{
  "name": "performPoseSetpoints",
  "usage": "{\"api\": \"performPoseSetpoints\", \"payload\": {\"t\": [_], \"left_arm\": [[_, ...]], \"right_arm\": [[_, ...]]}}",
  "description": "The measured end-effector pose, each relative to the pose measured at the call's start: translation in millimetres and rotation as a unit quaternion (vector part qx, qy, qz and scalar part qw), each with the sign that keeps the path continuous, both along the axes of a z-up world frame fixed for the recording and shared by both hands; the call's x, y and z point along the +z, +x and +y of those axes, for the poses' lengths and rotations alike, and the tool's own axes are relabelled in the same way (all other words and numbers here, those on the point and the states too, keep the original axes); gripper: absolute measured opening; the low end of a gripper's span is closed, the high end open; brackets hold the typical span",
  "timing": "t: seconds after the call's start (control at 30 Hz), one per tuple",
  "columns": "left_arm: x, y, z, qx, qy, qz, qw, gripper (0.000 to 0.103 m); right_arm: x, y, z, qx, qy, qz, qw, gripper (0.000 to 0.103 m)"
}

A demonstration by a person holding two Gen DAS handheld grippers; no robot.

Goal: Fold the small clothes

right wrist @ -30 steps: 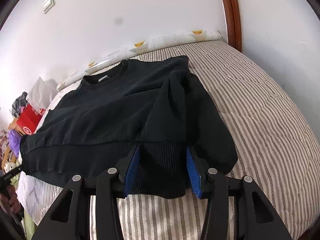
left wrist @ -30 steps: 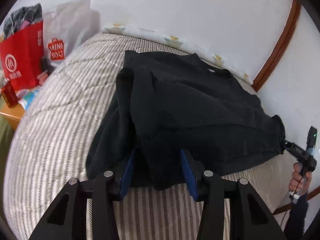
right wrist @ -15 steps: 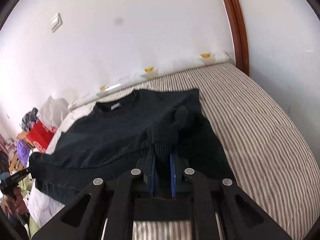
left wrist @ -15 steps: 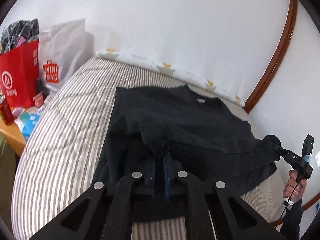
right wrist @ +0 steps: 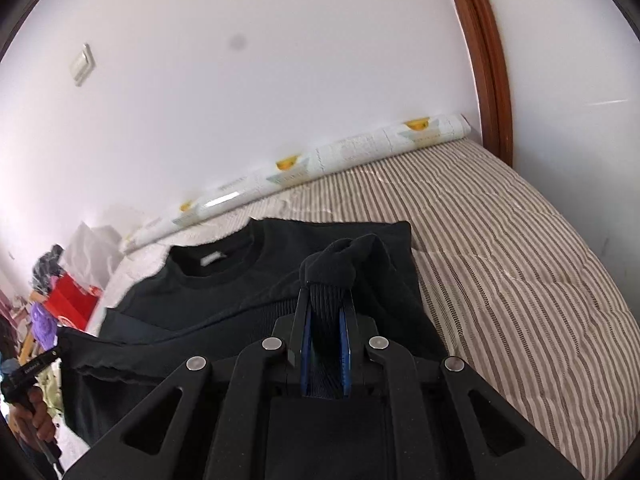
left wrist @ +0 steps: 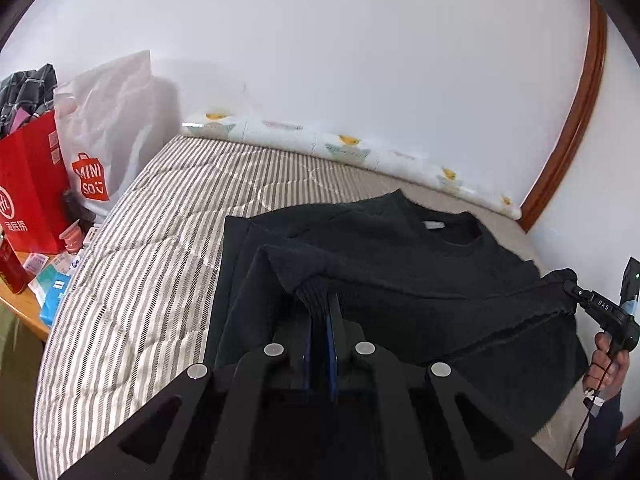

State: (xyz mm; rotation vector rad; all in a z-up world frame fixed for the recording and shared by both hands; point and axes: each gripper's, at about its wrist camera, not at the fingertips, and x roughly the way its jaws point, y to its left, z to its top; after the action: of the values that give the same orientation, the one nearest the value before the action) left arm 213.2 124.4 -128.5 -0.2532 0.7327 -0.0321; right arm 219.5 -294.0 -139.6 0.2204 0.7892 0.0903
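Note:
A black sweater (left wrist: 400, 264) lies on the striped bed, collar towards the wall, and also shows in the right wrist view (right wrist: 240, 292). My left gripper (left wrist: 322, 304) is shut on the ribbed hem at the sweater's left corner and holds it lifted. My right gripper (right wrist: 326, 300) is shut on the ribbed hem at the right corner, with fabric bunched above the tips. The right gripper also shows in the left wrist view (left wrist: 576, 294), and the left gripper in the right wrist view (right wrist: 56, 354). The lifted hem stretches between them.
The striped mattress (left wrist: 152, 248) runs to a white wall with a patterned roll (left wrist: 348, 148) along it. A red bag (left wrist: 28, 184) and a white Miniso bag (left wrist: 104, 132) stand left, above a wooden side table (left wrist: 24, 312). A wooden door frame (right wrist: 488, 80) stands right.
Both grippers closed on the hem corners and lifted them, raising the lower edge of the sweater off the bed and carrying it towards the collar.

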Motion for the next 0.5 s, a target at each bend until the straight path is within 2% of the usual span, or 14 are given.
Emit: {"api": "performPoseSetpoints", "payload": {"t": [0.2, 0.33, 0.4, 0.47, 0.5], "left_arm": [[-17, 15, 4, 0.011, -0.009, 0.025, 0.9996, 0.010], [-18, 14, 7, -0.001, -0.021, 0.027, 0.9994, 0.013], [-16, 8, 8, -0.011, -0.028, 0.027, 0.9992, 0.021], [-15, 0, 7, -0.023, -0.034, 0.022, 0.9989, 0.034], [-14, -5, 6, -0.028, -0.033, 0.017, 0.9989, 0.037]], "right_arm": [[-28, 17, -4, -0.015, 0.001, 0.045, 0.999, 0.013], [-20, 9, -2, -0.017, -0.006, 0.044, 0.999, 0.019], [-10, -1, -2, -0.016, -0.004, 0.035, 0.999, 0.022], [0, -10, 3, -0.011, -0.016, 0.027, 0.999, 0.030], [4, -15, 7, -0.006, -0.025, 0.024, 0.999, 0.035]]}}
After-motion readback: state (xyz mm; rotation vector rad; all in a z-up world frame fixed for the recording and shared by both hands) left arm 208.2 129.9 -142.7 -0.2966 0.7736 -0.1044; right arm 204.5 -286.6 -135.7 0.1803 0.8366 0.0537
